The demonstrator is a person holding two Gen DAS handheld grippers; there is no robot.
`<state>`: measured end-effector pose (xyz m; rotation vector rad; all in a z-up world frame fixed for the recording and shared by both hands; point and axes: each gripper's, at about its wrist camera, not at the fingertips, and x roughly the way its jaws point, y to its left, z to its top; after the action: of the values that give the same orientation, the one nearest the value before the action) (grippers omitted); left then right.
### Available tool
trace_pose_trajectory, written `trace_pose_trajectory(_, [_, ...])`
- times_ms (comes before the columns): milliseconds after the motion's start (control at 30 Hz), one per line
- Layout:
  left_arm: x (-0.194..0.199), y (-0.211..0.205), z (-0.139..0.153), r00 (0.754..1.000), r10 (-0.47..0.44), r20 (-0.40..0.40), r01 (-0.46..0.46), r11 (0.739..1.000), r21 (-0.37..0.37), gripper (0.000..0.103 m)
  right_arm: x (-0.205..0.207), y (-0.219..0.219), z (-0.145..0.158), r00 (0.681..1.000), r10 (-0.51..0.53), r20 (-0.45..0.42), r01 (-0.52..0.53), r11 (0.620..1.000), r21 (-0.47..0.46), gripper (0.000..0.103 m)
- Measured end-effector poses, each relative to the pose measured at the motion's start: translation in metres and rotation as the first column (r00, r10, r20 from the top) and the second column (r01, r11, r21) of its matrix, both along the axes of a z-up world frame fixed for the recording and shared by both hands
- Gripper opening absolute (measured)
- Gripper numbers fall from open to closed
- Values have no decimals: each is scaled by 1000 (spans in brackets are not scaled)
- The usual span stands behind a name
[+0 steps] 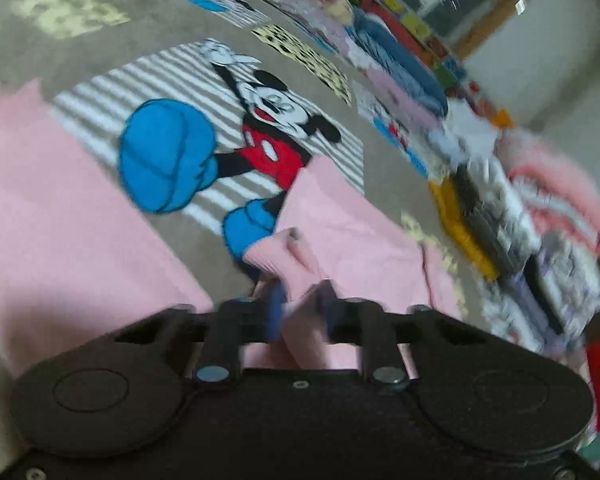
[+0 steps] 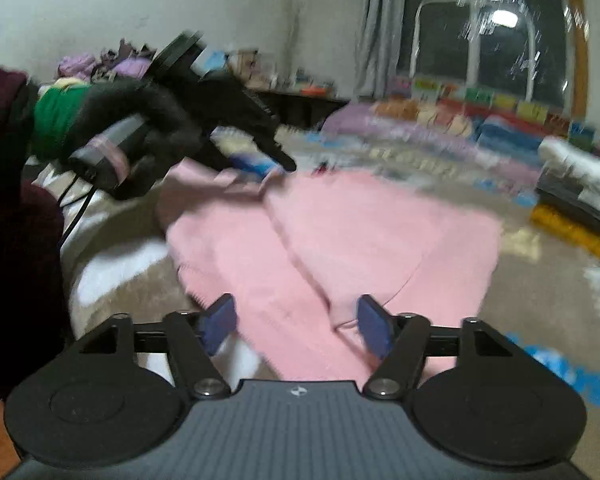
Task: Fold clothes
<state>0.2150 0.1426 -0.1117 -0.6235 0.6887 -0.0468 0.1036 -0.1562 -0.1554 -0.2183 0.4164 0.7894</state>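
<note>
- The right gripper (image 2: pixel 296 326) is nearest its camera, its blue fingers (image 2: pixel 220 322) spread wide on either side of the near hem of a pink garment (image 2: pixel 340 224); no pad presses the cloth.
- The garment lies mostly flat on a bed covered by a cartoon-mouse blanket (image 1: pixel 204 132), with one sleeve folded across its body.
- The left gripper (image 1: pixel 300 312) has its fingers pinching the ribbed cuff (image 1: pixel 284 252) of that sleeve; in the right wrist view a gloved hand (image 2: pixel 140 128) holds it at the garment's far left corner.
- Stacks of folded clothes (image 1: pixel 512 216) sit near the garment's right side.
- Risk, as I judge it: only a small bite of cuff is held, so a quick pull could slip it free and drop the sleeve crooked.
- With the right fingers gripping nothing, tugging the cuff may drag the whole garment and rumple the fold.
- Both views are blurred, so exact contact is hard to read.
</note>
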Motion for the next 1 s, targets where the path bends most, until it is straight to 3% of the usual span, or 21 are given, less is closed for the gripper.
trace_pose_trajectory(67, [-5,0,5,998,41,43,-40,999,-11,9,-1,2,-2,1000,7,-2,-7,1000,-13,75])
trace_pose_trajectory(100, [-5,-1,3,998,57,37,-57,998,-8,9,0,1,-2,1000,11,-6,-11,1000,-11,75])
trace_pose_trajectory(167, [5,-9,-11,997,67,-48,-62,994,94,9,1,-2,-2,1000,17,-22,-17,1000,5,76])
trace_pose_trajectory(233, [6,-10,-15,997,63,-42,-59,993,99,9,0,-1,-3,1000,20,-23,-20,1000,2,76])
trace_pose_trajectory(400, [-10,-1,-7,998,65,14,-66,997,43,17,-1,0,-2,1000,18,-16,-18,1000,2,76])
trace_pose_trajectory(567, [-33,4,4,996,83,40,-82,996,-25,17,-4,-6,7,1000,15,2,-15,999,31,73])
trace_pose_trajectory(733, [-45,1,-4,997,70,18,-67,989,-135,38,-9,-14,16,1000,-6,27,5,998,62,73])
trace_pose_trajectory(800, [-46,-2,-9,998,66,7,-64,984,-164,39,-7,-16,16,1000,-19,23,18,998,64,73])
trace_pose_trajectory(1000, [-37,-11,-16,998,69,0,-68,985,-160,38,-6,-19,13,1000,-26,10,26,998,57,73])
